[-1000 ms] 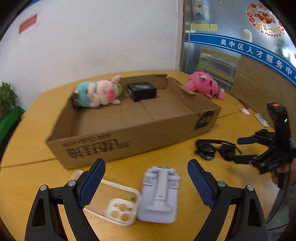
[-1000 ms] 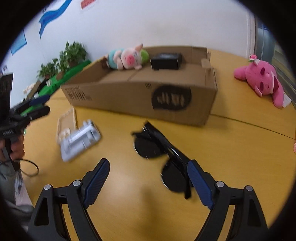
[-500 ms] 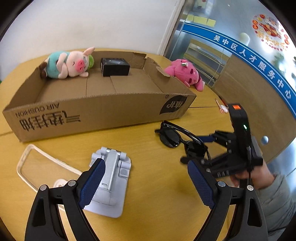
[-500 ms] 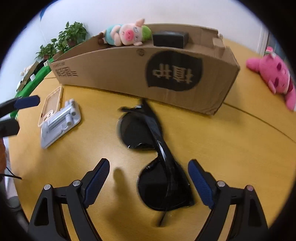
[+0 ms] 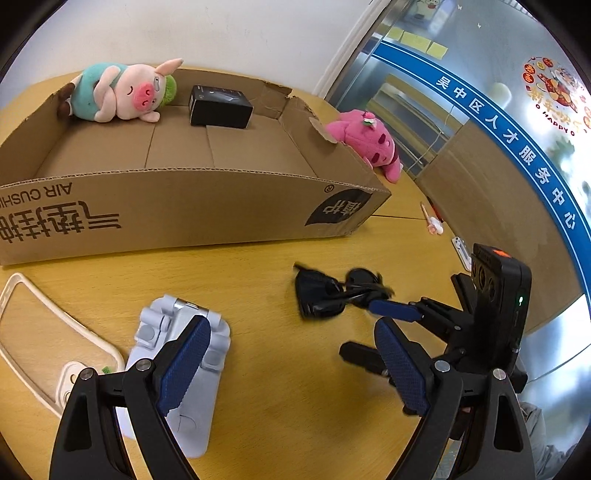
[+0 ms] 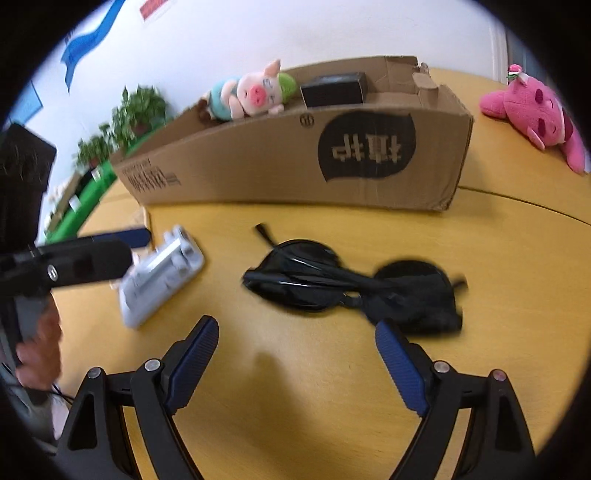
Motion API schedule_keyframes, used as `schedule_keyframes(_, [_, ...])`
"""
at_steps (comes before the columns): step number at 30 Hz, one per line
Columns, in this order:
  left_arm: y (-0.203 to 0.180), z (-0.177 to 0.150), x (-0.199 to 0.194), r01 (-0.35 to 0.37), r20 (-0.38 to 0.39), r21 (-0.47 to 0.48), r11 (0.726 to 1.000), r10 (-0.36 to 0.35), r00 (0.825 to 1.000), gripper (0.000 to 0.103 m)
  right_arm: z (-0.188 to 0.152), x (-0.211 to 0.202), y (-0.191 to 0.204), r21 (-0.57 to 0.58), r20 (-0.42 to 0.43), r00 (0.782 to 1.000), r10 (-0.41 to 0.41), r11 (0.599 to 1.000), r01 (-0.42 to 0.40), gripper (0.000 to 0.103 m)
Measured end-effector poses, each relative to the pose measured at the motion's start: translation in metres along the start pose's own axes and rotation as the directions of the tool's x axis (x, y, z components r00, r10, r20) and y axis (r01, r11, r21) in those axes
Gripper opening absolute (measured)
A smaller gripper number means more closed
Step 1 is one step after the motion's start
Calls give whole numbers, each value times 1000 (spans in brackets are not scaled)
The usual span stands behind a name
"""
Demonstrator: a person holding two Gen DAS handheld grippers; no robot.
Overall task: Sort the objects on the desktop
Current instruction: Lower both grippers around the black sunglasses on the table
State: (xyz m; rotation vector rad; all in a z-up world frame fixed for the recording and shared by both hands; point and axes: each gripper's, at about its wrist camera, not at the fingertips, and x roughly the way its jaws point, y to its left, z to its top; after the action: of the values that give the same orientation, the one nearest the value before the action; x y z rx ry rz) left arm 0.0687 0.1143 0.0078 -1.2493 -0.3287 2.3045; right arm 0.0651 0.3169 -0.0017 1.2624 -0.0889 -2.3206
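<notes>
Both hands have sunk toward the table: the right gripper, jaws wide and empty, now hangs just short of the sunglasses. The left gripper, also wide, straddles the grey phone stand near the table's near edge. Beyond them the cardboard box holds a pig plush and a black case, so the sunglasses look next to go in.

A row of green potted plants is seen along the white wall in the right wrist view, on a low green stand, with a blue banner strip fixed higher up on that wall. In the left wrist view a glass partition is crossed by a blue band with white characters; yellow sticky notes and a round festive sticker (partly cut off by the lens edge) are stuck to the glass.
</notes>
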Motion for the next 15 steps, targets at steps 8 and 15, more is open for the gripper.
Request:
schedule_keyframes(8, [16,0,-10,-27,10,-19,999,27,1000,93,5,-20,-40,106,36,998,49,993,-52,88])
schedule_keyframes(15, [11,1,6,3,-30,-22,1000,-3,1000,93,34,-35,-48,-148,53,998,42,988,-34,88])
